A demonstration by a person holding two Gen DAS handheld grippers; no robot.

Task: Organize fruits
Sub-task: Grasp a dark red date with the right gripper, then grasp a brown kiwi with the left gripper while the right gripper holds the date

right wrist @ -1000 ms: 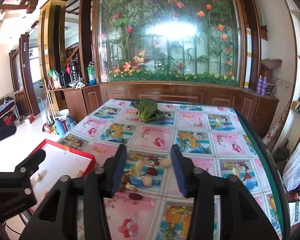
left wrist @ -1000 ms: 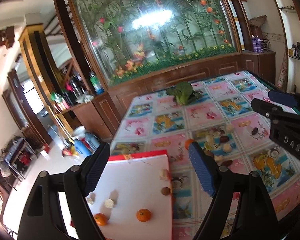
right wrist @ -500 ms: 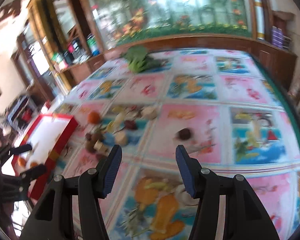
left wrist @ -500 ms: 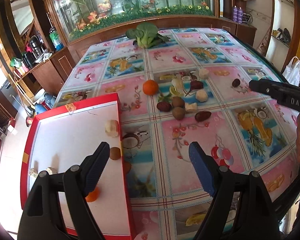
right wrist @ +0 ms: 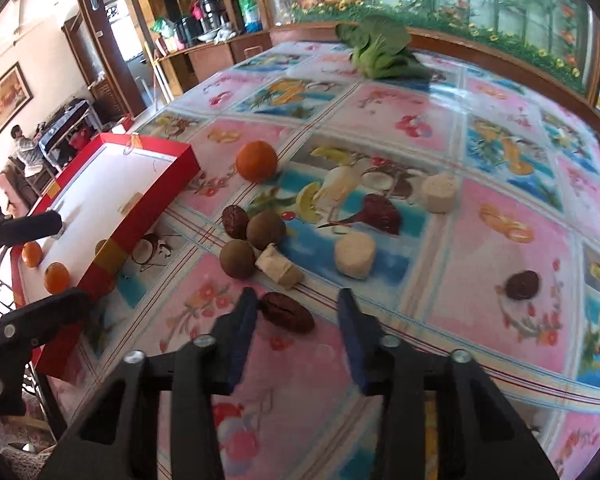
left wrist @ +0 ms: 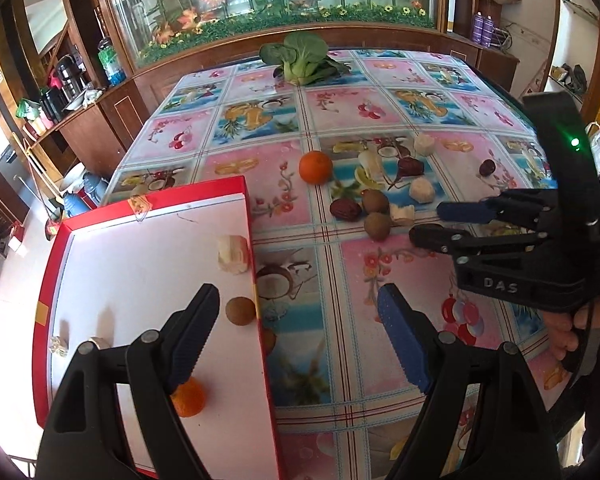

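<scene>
1. Red tray: a shallow, stiff-walled box with a smooth white floor. Inside it lie a tangerine, a round brown longan and a pale cut chunk against the right wall.
2. Left gripper: it hangs over the tray's right wall with its jaws wide apart and nothing between them.
3. Tablecloth: glossy printed plastic to the right of the tray. Round fruit will likely roll or slide on it when nudged.
4. Loose fruit, right of the tray: an orange with dimpled peel, two matte longans and pale cylindrical chunks with a dry-looking, fibrous face.
5. Dried date: this is the task's thing, and it lies on the cloth to the right of the tray, nearest the operator. It is oblong, dark, wrinkled and slightly glossy. It is judged light and leathery, and it will give under pressure but not break.
6. Right gripper: its jaws have just been closing and now straddle the date. The left pad is at the fruit's end, and a gap remains at the right pad, so the grip is not yet made.
7. Recommended hold: across the date's short axis at mid-length, with moderate force. A grip on a tapered end may squeeze it out.
</scene>
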